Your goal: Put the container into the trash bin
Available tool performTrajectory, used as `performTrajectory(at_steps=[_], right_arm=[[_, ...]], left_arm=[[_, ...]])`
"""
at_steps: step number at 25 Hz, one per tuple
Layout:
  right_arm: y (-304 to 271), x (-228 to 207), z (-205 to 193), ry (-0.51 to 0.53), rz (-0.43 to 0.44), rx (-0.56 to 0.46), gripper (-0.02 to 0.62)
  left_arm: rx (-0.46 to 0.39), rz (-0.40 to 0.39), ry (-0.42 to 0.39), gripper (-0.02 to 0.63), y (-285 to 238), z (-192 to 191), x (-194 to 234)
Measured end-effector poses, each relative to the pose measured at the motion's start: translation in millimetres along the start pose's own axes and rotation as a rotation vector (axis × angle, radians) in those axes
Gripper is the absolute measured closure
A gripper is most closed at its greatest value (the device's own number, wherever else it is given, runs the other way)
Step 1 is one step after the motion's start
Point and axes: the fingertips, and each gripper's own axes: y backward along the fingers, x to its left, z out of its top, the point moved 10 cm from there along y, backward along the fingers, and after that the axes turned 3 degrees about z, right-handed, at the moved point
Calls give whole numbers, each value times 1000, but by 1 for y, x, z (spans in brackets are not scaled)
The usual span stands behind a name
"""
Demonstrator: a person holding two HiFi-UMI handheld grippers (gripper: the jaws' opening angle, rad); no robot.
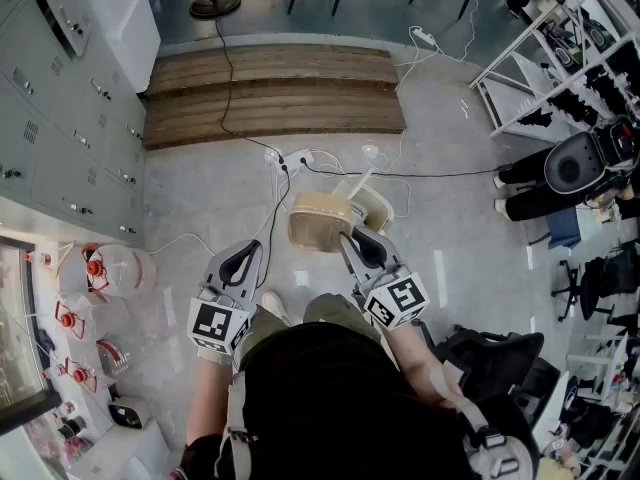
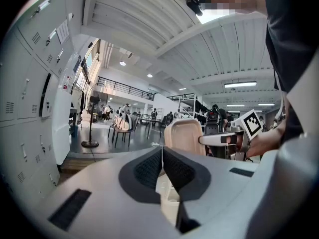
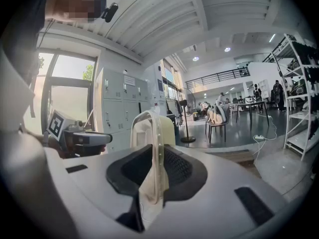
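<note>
In the head view, lower left of centre, the left gripper is above the floor with its jaws pressed together and nothing between them. Just to its right, at mid-frame, the beige container is tilted on edge, its wall pinched in the jaws of the right gripper.

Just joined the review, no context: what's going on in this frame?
A person holds two grippers. The right gripper has its fingers shut on the edge of an open beige container, held up over the floor. The left gripper is shut and empty beside it. No trash bin shows in any view; the container is not yet binned.
</note>
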Motion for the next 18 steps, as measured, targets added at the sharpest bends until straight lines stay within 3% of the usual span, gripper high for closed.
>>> performTrajectory(at_steps=[8, 18], right_arm=[[-17, 5, 7, 39, -4, 24, 512], [-38, 8, 12, 97, -21, 43, 514]], left_arm=[[-13, -21, -23, 597, -3, 5, 16], [-6, -45, 11, 597, -11, -2, 37]])
